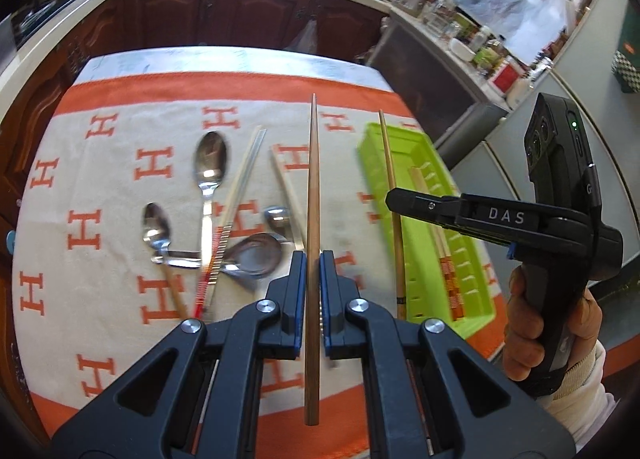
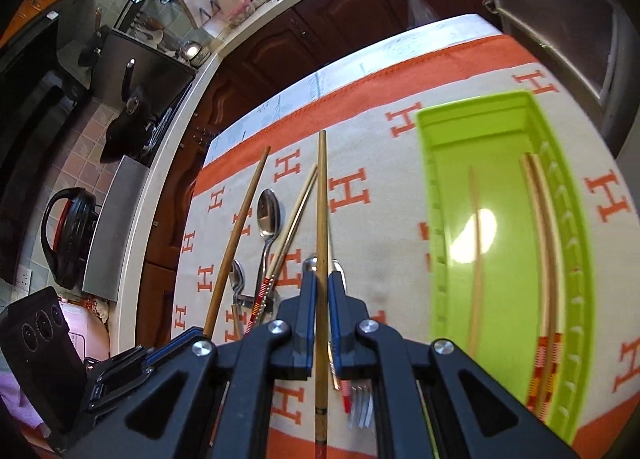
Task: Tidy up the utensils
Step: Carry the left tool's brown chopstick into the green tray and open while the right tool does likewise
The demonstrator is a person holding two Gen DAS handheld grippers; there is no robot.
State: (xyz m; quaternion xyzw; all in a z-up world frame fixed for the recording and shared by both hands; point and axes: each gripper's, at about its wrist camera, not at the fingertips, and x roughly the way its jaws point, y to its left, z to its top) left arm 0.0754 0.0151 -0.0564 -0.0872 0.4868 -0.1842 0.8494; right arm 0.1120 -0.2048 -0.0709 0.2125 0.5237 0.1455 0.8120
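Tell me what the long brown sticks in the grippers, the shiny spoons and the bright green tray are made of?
Long brown sticks: probably wood or bamboo, matte, faint grain. Shiny spoons: looks like polished steel, mirror glints. Bright green tray: likely glossy plastic, moulded ridges and a bright reflection.

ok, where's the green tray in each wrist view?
Left wrist: green tray sits right of centre, partly behind the right gripper and its chopstick.
Right wrist: tray fills the right side, chopsticks lying inside.
Shared landmark: the large spoon on the orange-H cloth.
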